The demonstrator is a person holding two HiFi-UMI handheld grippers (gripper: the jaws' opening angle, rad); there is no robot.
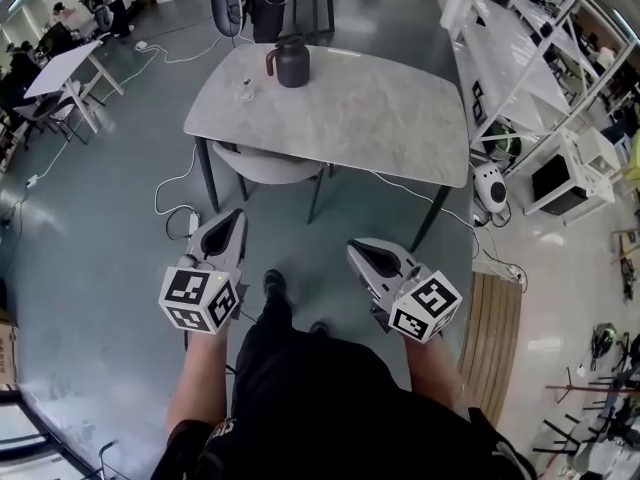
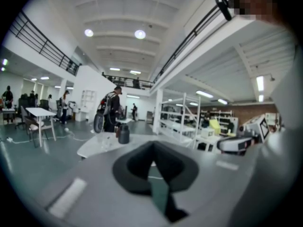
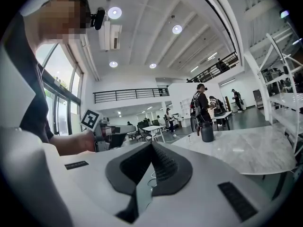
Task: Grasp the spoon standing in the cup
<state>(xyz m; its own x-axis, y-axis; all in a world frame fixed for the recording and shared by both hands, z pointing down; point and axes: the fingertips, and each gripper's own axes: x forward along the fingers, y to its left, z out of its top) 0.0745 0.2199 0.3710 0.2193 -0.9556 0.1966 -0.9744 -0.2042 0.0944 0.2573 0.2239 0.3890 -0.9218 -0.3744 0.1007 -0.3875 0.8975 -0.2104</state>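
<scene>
A small clear cup (image 1: 245,90) stands on the far left part of the marble table (image 1: 380,118), beside a dark jug (image 1: 291,63). The spoon in it is too small to make out clearly. In the left gripper view the cup (image 2: 105,142) and the jug (image 2: 123,134) sit far off on the table. My left gripper (image 1: 236,218) and right gripper (image 1: 356,249) hang low in front of the person, well short of the table. Both are shut and hold nothing. The left gripper's jaws (image 2: 153,145) and the right gripper's jaws (image 3: 152,144) meet at the tips.
A grey chair (image 1: 268,164) is tucked under the table's near left side. White shelving (image 1: 520,48) runs along the right, with a white device (image 1: 490,184) and a wooden pallet (image 1: 495,333) on the floor. Cables (image 1: 175,213) lie left of the table. People stand beyond the table.
</scene>
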